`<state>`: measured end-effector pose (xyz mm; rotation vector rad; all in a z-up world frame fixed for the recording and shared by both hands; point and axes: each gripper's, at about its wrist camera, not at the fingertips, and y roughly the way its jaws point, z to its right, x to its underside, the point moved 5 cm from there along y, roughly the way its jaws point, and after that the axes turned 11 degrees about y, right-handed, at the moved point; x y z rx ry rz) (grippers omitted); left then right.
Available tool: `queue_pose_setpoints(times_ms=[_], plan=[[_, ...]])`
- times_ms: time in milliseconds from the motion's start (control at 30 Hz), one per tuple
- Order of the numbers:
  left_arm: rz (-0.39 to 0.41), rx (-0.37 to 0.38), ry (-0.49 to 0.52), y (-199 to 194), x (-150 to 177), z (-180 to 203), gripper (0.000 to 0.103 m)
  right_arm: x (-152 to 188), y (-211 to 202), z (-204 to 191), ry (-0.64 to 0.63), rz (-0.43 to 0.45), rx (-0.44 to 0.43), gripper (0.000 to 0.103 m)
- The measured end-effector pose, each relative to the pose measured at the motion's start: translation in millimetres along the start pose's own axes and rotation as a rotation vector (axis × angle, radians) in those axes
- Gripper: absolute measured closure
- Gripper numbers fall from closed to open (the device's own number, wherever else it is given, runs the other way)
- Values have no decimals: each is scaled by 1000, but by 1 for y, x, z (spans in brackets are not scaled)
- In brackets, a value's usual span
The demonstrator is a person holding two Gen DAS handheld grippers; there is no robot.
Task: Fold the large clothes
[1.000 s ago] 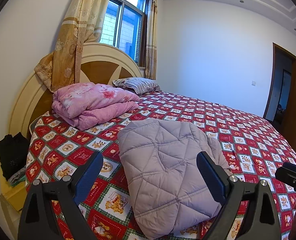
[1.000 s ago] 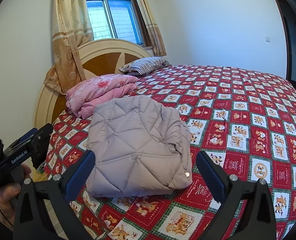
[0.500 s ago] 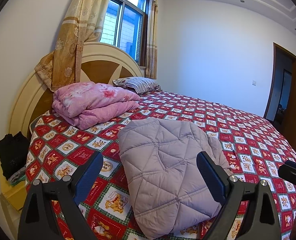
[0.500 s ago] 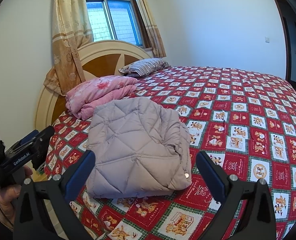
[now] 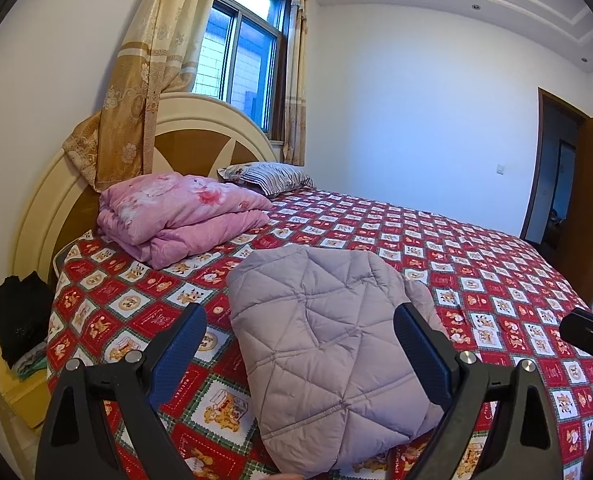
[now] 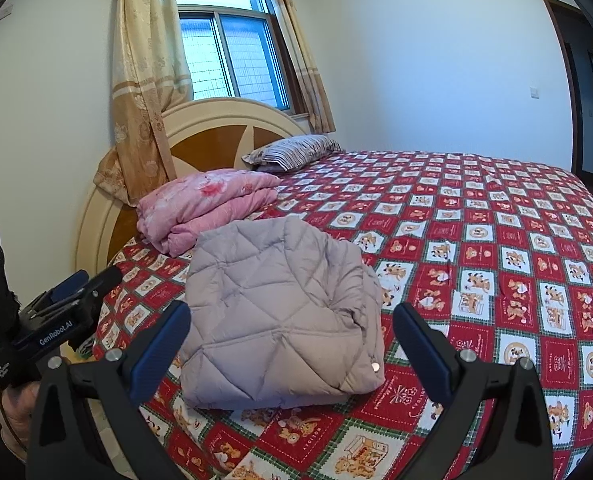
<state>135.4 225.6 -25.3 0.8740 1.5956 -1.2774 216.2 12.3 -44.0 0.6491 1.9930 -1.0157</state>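
Lilac-grey quilted jacket (image 5: 328, 352) lies folded into a compact bundle on the bed (image 5: 476, 264), near its near-left corner, on the red patchwork cover. My left gripper (image 5: 300, 344) hangs above it, jaws spread wide, holding nothing; the bundle shows between the blue pads. My right gripper (image 6: 292, 340) is the same: jaws wide apart, empty, clear of the fabric.

Pink folded quilt (image 5: 176, 216) sits far-left by the headboard (image 5: 192, 136), just beyond the jacket but not touching it. Striped pillow (image 5: 268, 176) is further along the headboard.

Left view only: black clothing pile (image 5: 20, 316) on a yellow nightstand (image 5: 20, 396) left of the bed, open brown door (image 5: 592, 200) far right, and the tip of my other tool at the right edge.

Right view only: metal snap (image 6: 374, 367) on the jacket's near-right corner, the opening of its folded edge, and my left hand (image 6: 14, 408) gripping the left tool's body at lower left.
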Motion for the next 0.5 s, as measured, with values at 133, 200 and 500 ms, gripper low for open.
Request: queue_pose_setpoints(times_ms=[133,200,500], plan=[[-9,-1,1,3,2,-2,8,1,1,-1,-1,-8,0,0],[-8,-4,8,3,3,-2,8,2,1,-1,-2,-12,2,0],[8,-3,36,3,3,4,8,4,4,0,6,-28,13,0]])
